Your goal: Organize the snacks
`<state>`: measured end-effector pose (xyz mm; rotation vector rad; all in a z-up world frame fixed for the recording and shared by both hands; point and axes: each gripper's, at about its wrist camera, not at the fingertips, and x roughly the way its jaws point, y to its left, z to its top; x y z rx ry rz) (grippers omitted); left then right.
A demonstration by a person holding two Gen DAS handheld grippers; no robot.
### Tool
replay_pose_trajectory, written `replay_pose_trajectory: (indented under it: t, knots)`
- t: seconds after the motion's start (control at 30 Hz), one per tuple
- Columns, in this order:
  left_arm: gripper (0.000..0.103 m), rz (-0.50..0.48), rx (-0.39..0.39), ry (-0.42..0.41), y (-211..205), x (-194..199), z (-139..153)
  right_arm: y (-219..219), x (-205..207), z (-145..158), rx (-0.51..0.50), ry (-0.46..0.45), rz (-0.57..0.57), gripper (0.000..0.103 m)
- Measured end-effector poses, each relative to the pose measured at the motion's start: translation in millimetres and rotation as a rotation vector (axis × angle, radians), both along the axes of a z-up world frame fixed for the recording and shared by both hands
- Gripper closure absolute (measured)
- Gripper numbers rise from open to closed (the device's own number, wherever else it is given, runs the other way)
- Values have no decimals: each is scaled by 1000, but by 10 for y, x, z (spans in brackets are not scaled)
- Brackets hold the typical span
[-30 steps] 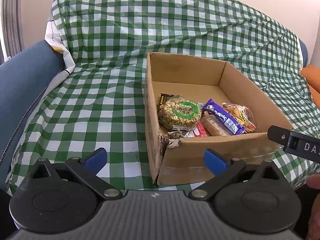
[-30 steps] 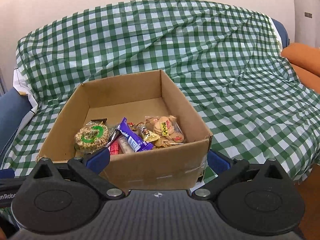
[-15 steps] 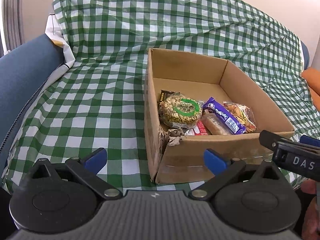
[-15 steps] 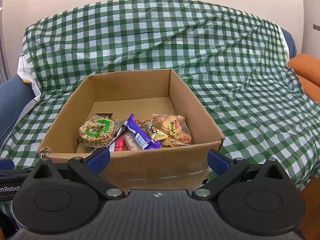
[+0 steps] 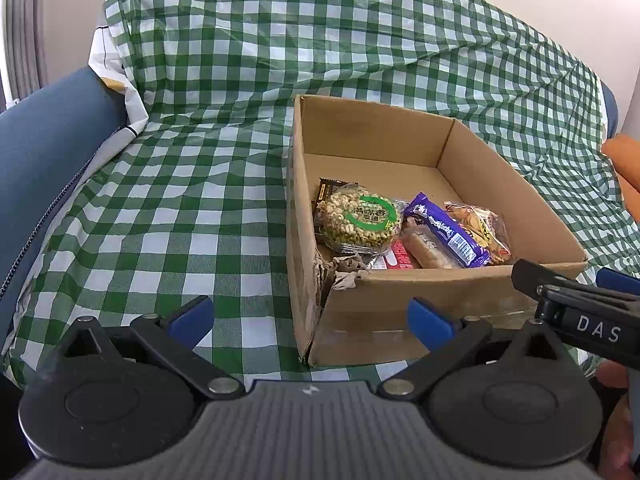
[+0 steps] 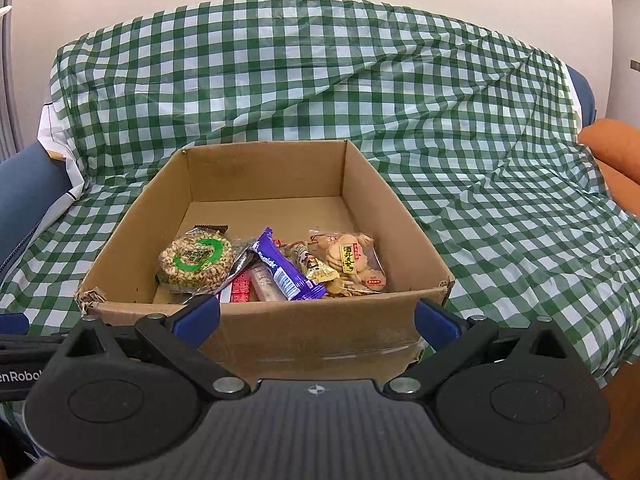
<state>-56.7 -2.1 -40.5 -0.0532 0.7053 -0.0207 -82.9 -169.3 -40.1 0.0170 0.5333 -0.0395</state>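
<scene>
An open cardboard box (image 5: 460,300) (image 6: 312,340) stands on the green checked cloth. Inside lie a round puffed-grain cake with a green label (image 5: 362,220) (image 6: 196,260), a purple wrapped bar (image 5: 446,230) (image 6: 282,268), a bag of small round crackers (image 5: 480,226) (image 6: 352,260), a red packet (image 6: 240,292) and a tan bar (image 5: 424,246). My left gripper (image 5: 310,316) is open and empty before the box's near left corner. My right gripper (image 6: 318,316) is open and empty in front of the box's near wall; its body shows in the left wrist view (image 5: 580,316).
The checked cloth (image 5: 180,208) (image 6: 500,200) drapes over a sofa seat and backrest. A blue armrest (image 5: 44,140) is at the left, an orange cushion (image 6: 616,152) at the right. The box's near left corner is torn (image 5: 340,276).
Both grippers have drawn back and risen a little, so the box sits lower and more fully in view. The right gripper has shifted left in the left wrist view. Nothing was gripped.
</scene>
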Motion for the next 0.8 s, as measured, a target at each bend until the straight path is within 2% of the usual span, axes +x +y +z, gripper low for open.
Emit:
replay_pose_trajectory:
  t: [0.8]
  knots:
    - [0,1,1,-7,-13,-14,24,3,-6,9,-2,-4,-1,1]
